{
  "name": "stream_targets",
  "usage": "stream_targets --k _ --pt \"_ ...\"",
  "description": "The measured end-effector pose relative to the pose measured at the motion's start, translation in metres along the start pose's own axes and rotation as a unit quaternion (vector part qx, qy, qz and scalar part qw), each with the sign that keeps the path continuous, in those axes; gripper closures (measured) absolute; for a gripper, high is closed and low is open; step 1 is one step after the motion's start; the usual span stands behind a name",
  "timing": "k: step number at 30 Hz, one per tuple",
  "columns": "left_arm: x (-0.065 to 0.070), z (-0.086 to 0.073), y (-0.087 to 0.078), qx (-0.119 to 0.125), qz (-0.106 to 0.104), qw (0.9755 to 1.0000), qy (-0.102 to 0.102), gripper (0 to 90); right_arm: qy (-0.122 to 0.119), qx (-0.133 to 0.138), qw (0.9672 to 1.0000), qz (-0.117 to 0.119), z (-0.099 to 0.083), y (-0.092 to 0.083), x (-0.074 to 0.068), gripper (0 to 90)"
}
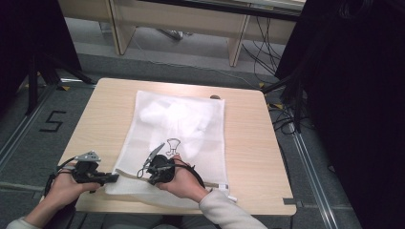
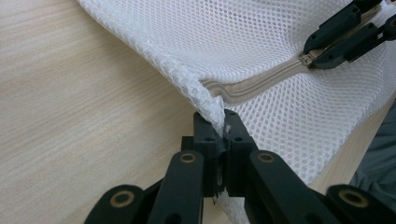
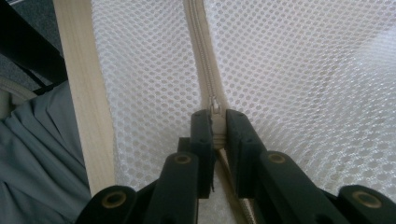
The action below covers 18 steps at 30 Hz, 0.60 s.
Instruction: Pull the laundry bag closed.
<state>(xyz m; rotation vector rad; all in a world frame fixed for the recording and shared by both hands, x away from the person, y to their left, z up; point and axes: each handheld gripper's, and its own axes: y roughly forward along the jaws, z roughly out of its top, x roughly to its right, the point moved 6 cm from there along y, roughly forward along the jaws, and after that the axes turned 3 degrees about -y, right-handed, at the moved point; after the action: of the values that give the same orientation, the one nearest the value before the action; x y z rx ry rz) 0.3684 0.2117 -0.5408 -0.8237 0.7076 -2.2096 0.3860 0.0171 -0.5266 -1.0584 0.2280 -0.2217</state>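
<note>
A white mesh laundry bag (image 1: pixel 191 143) lies flat on the wooden table (image 1: pixel 248 143), with a white garment (image 1: pixel 176 117) showing through the net. A beige zip (image 3: pixel 201 46) runs along the bag's near edge. My left gripper (image 1: pixel 116 177) is shut on the bag's near left corner (image 2: pixel 210 100), mesh pinched between its jaws (image 2: pixel 223 122). A little to its right, my right gripper (image 1: pixel 144 172) is shut on the zip pull (image 3: pixel 215 112), jaws tight either side of it (image 3: pixel 215 119). The left gripper view shows the right gripper (image 2: pixel 343 35) at the zip (image 2: pixel 261 86).
The bag's near edge lies close to the table's front edge (image 1: pixel 191 210); bare wood flanks the bag. A small dark object (image 1: pixel 215 97) sits past the bag's far edge. Black stands (image 1: pixel 296 90) and cables (image 1: pixel 284 121) stand on the floor to the right, wooden furniture (image 1: pixel 191 21) behind.
</note>
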Motion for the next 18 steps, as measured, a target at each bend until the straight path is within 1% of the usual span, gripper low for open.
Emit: stream_targets --k 4,7,9,11,12,15,18 --pt "0.0 0.0 0.0001 0.0 -0.001 1.0 0.001 85.9 0.005 -0.004 1.0 -0.003 -0.0009 -0.0005 -0.0008 82.3" --pt "0.0003 -0.0001 0.0002 0.001 -0.001 1.0 0.0 85.9 -0.004 -0.004 1.0 0.0 -0.0012 -0.0008 -0.0002 82.3" --pt "0.0001 -0.0002 0.0002 0.0 -0.001 1.0 0.0 85.9 -0.004 -0.008 1.0 -0.002 -0.0018 -0.0011 0.0001 82.3" --pt "0.0002 -0.0002 0.0003 0.0 0.001 1.0 0.001 85.9 -0.008 -0.007 0.9999 0.002 -0.0025 -0.0014 0.0003 82.3" --pt "0.0 -0.0003 0.0003 0.0 0.0 1.0 0.0 85.9 -0.004 -0.008 1.0 -0.002 -0.0029 -0.0014 0.0003 82.3" --pt "0.0001 -0.0002 0.0004 0.0 0.0 1.0 0.0 85.9 -0.007 -0.009 0.9999 -0.003 -0.0042 -0.0025 0.0011 82.3" --pt "-0.0001 -0.0003 0.0002 0.0 0.0 1.0 0.0 85.9 -0.004 -0.007 1.0 -0.003 -0.0049 -0.0033 0.0009 82.4"
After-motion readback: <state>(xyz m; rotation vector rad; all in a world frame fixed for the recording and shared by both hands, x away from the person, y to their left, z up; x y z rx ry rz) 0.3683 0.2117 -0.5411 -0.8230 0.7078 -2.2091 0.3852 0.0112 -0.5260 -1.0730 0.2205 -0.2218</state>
